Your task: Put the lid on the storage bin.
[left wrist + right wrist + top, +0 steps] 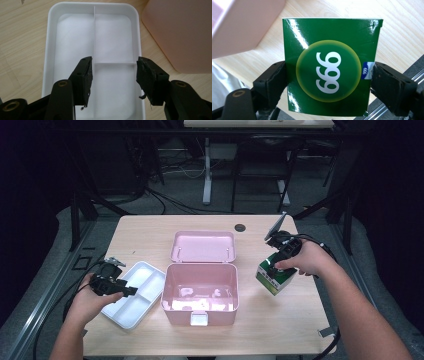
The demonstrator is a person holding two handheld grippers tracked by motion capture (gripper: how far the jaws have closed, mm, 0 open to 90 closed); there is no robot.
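Dark floor, cables and metal frame legs surround a pale wooden counter (150, 230) seen from above. At its middle stands a pink box (200, 292) with its lid (203, 246) swung open toward the far edge; the inside of the box looks shiny and pink, and what lies in it cannot be told.

On the right side, the right tool (274, 265) is clamped on a green carton (275, 277), which sits tilted just beside the right wall of the pink box. In the right gripper view the black jaws press the carton (329, 67) from both sides, and its face shows a yellow-ringed circle with white numerals; the pink box (242, 25) stands at the upper left, close to the carton but apart from it.

On the left side, the left tool (131, 290) hangs over a white divided tray (145, 270) that lies just beside the left wall of the pink box. In the left gripper view its jaws stand apart with nothing between them, above the tray (50, 37), whose thin walls split it into compartments. The compartments look bare and white.
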